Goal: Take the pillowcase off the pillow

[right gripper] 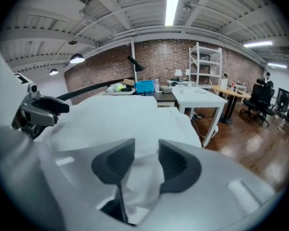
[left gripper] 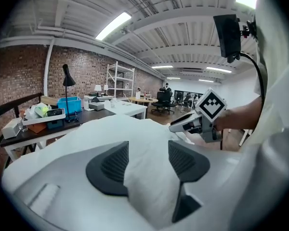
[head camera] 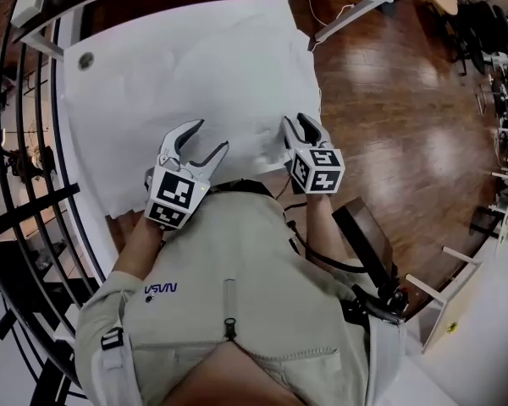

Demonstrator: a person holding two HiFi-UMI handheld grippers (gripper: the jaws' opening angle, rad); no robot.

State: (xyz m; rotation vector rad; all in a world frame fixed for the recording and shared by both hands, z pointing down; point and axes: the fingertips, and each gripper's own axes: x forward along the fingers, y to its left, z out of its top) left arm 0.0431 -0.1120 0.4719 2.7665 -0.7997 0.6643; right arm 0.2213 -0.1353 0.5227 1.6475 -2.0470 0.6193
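left gripper (head camera: 210,135): fingers released, jaws spread wide over the near edge of the pillowcase; person's left side
left gripper, own view (left gripper: 147,160): white cloth lies in the gap between the two dark pads, loose, pads not pinching it
right gripper (head camera: 298,122): fingers released, narrower gap than the left; sits at the near right corner of the pillowcase
right gripper, own view (right gripper: 145,163): a bunched fold of white cloth stands between the pads and hangs down below them, not clamped
pillowcase (head camera: 195,83): white, wrinkled, spread flat across the table, near edge under both grippers; can't tell if a pillow is inside
table (head camera: 74,41): white top, pillowcase covers most of it
marker cubes: left one (head camera: 173,197) and right one (head camera: 316,169) face the head camera
person: beige jacket (head camera: 237,311), bare forearms reaching to both grippers
floor (head camera: 389,125): glossy wood, right of the table
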